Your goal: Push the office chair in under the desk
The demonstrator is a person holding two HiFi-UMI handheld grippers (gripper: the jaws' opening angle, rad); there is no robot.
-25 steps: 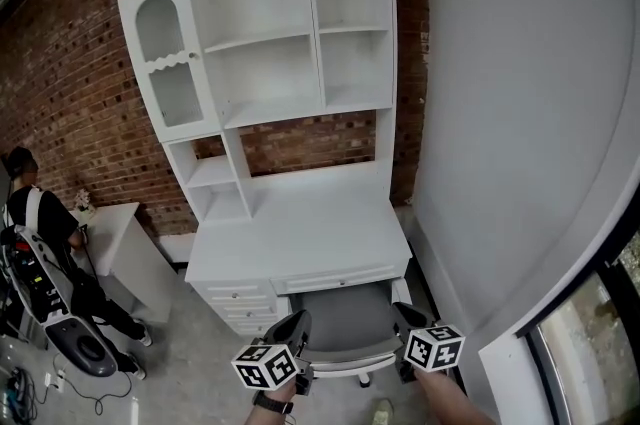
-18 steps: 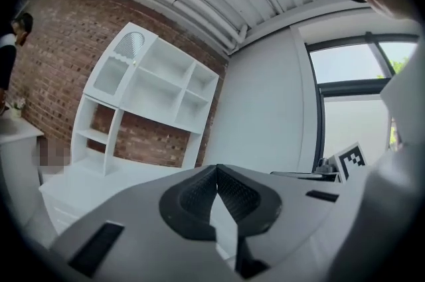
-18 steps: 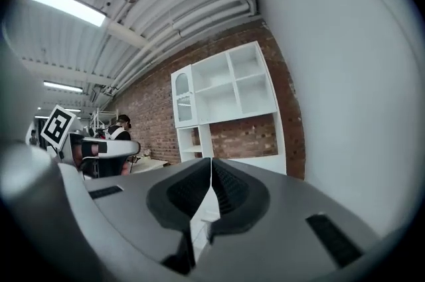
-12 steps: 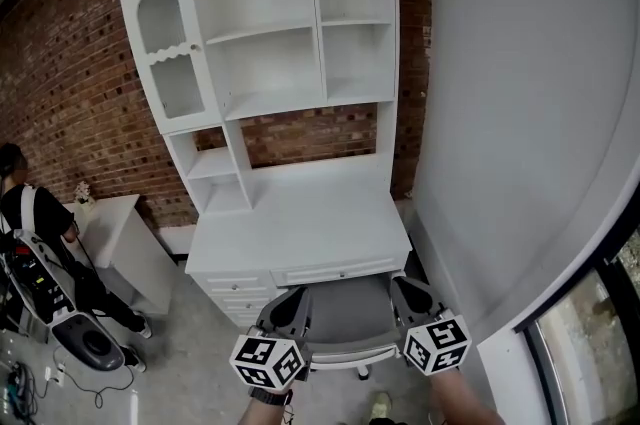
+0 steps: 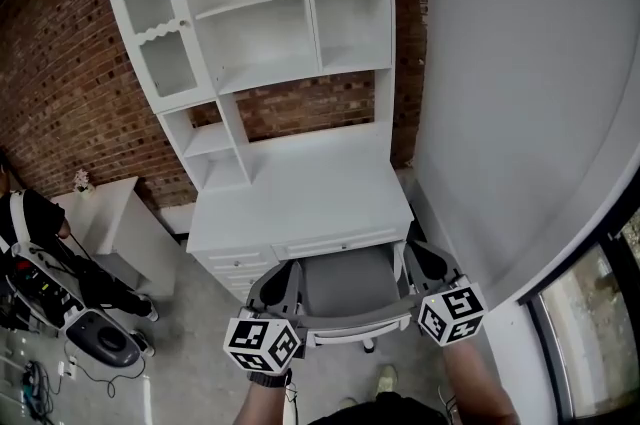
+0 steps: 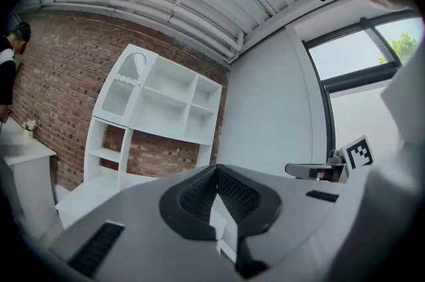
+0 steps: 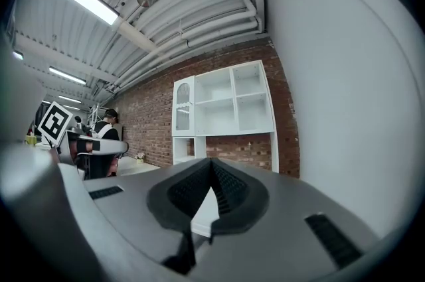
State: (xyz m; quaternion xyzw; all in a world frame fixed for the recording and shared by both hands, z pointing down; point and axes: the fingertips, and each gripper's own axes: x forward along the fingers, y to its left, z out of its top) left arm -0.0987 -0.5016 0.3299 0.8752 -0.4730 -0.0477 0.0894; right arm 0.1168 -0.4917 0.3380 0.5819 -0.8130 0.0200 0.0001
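Observation:
The grey office chair (image 5: 345, 285) stands at the white desk (image 5: 300, 208), its seat partly under the desk front and its backrest rim (image 5: 355, 323) toward me. My left gripper (image 5: 281, 279) is at the chair's left side, my right gripper (image 5: 420, 258) at its right; both point toward the desk. Whether either touches the chair I cannot tell. The left gripper's (image 6: 216, 171) jaws are shut with nothing between them, and so are the right gripper's (image 7: 211, 164). The chair itself does not show in either gripper view.
A white hutch (image 5: 260, 13) rises from the desk against the brick wall. A grey wall (image 5: 520, 113) runs close along the right, with a window (image 5: 590, 333) beyond. At the left are a small white table (image 5: 110, 223), a person (image 5: 30, 233) and a floor machine (image 5: 100, 338).
Both grippers have risen and rolled, and their marker cubes now sit farther apart. The chair keeps its place against the desk.

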